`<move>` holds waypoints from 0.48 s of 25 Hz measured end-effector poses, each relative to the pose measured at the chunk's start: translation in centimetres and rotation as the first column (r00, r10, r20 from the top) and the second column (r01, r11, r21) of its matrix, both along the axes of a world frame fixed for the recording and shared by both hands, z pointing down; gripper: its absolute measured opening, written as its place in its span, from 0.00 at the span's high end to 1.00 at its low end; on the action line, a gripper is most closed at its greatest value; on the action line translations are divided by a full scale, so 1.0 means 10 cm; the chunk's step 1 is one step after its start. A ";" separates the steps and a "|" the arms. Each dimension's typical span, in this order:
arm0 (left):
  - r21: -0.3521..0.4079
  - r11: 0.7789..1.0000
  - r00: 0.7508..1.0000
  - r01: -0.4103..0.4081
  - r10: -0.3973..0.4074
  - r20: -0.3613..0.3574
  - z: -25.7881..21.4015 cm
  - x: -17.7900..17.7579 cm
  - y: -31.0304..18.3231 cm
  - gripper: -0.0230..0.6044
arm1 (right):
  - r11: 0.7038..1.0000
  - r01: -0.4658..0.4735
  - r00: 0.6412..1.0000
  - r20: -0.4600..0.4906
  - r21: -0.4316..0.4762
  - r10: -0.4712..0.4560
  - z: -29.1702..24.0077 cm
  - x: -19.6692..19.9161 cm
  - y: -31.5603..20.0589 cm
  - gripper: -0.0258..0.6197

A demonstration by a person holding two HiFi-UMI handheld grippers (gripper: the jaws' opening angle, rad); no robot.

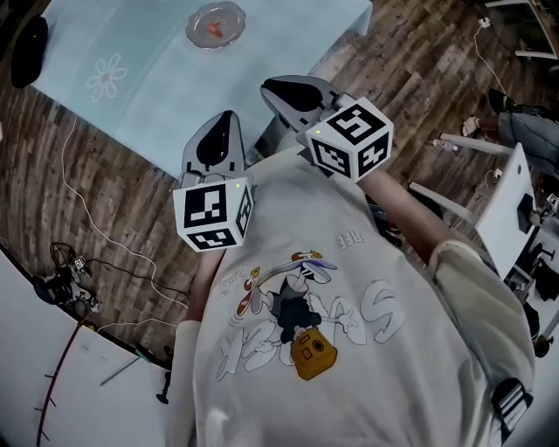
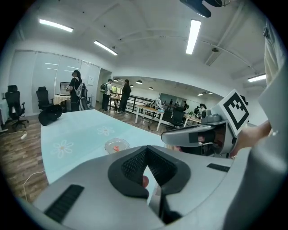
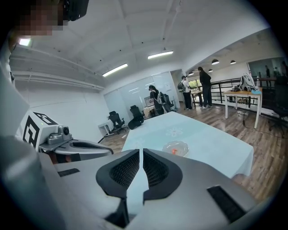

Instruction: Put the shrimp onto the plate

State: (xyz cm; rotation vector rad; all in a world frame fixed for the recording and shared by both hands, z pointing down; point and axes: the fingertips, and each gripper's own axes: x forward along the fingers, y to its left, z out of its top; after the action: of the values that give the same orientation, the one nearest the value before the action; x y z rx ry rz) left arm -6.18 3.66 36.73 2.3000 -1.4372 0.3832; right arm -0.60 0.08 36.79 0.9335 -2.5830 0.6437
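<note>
A clear glass plate (image 1: pixel 216 24) stands on the pale blue table (image 1: pixel 131 87) with an orange shrimp (image 1: pixel 217 30) lying in it. Both grippers are held close to the person's chest, well short of the table's near edge. My left gripper (image 1: pixel 223 122) is shut and holds nothing, and so is my right gripper (image 1: pixel 278 87). In the left gripper view the plate (image 2: pixel 117 145) and shrimp (image 2: pixel 116 148) lie beyond the closed jaws (image 2: pixel 146 155). The right gripper view shows the plate (image 3: pixel 176 147) and shrimp (image 3: pixel 173 151) past its own closed jaws (image 3: pixel 141 155).
A black bag (image 1: pixel 28 49) rests at the table's far left corner. Cables (image 1: pixel 105 253) trail over the wooden floor to the left. White furniture (image 1: pixel 507 205) stands to the right. Several people (image 2: pixel 75 92) stand far back among desks and office chairs.
</note>
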 end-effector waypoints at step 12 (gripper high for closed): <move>-0.005 1.000 1.000 -0.023 0.023 -0.006 0.09 0.08 0.04 0.95 | 0.998 -0.044 0.999 0.018 -0.049 0.045 0.08 0.15 0.09 0.89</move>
State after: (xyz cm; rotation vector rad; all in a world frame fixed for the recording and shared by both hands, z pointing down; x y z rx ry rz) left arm -5.39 4.08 37.61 2.3138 -1.4066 0.3857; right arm 0.91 0.98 37.63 0.9759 -2.5574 0.7271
